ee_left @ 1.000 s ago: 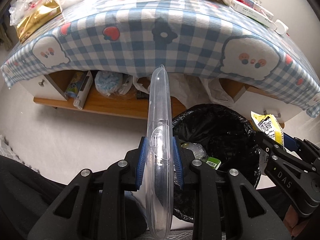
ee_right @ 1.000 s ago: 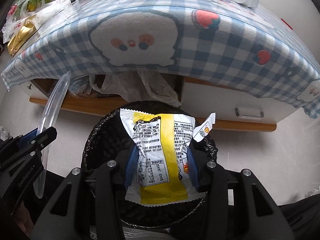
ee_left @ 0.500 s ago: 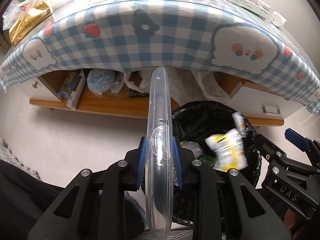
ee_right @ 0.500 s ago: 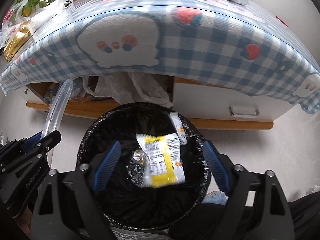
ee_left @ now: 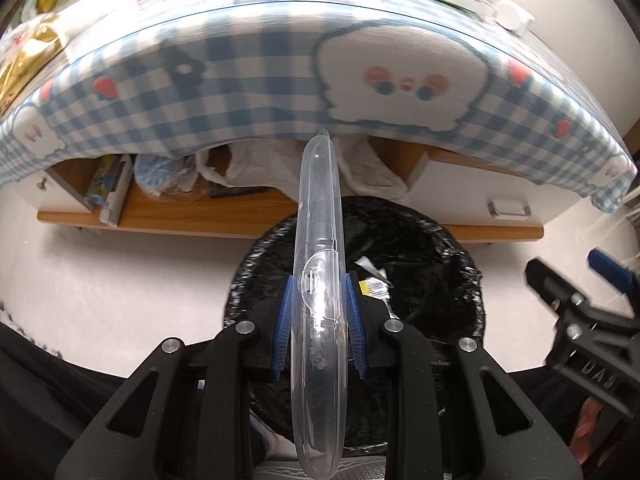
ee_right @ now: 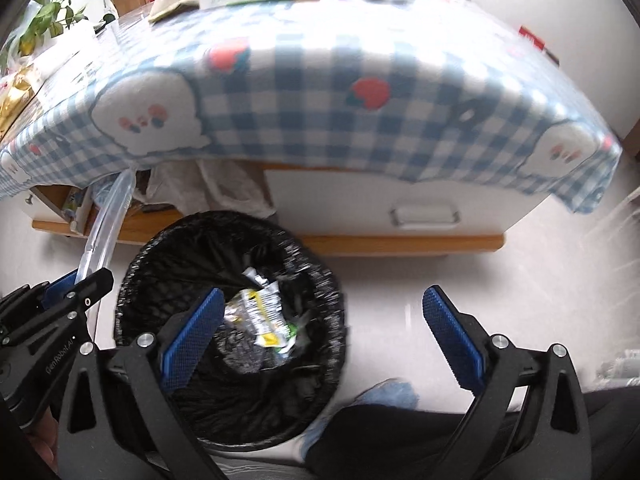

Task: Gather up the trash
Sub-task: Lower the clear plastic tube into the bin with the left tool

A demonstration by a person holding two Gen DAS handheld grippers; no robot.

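Between my left gripper (ee_left: 318, 316) pads sits a clear plastic clamshell container (ee_left: 319, 280), pinched edge-on so that it rises like a thin arch from the blue pads toward the far side. My right gripper (ee_right: 320, 336) is spread wide with nothing between its pads, off to the right of the bin.

Directly below and just beyond my left gripper is the black-lined trash bin (ee_left: 460, 256), on the floor in front of the surface draped in a blue checked tablecloth (ee_left: 248, 92). Down inside the bin lies a crumpled yellow and white snack wrapper (ee_right: 260, 312), on top of other silvery scraps.

My judgement is that the step in hand is dropping the clamshell into the bin. It is long and stands taller than the bin's mouth looks wide from here, so I would carry it forward until its middle is over the opening, tip its far end down, and only then part the pads. Letting go while it stands upright risks it catching the rim and toppling onto the floor. I would keep the right gripper out to the side so the two do not collide.

As for the container, it is transparent, thin-walled and glossy, with a moulded snap tab near the pads; it looks light and springy.
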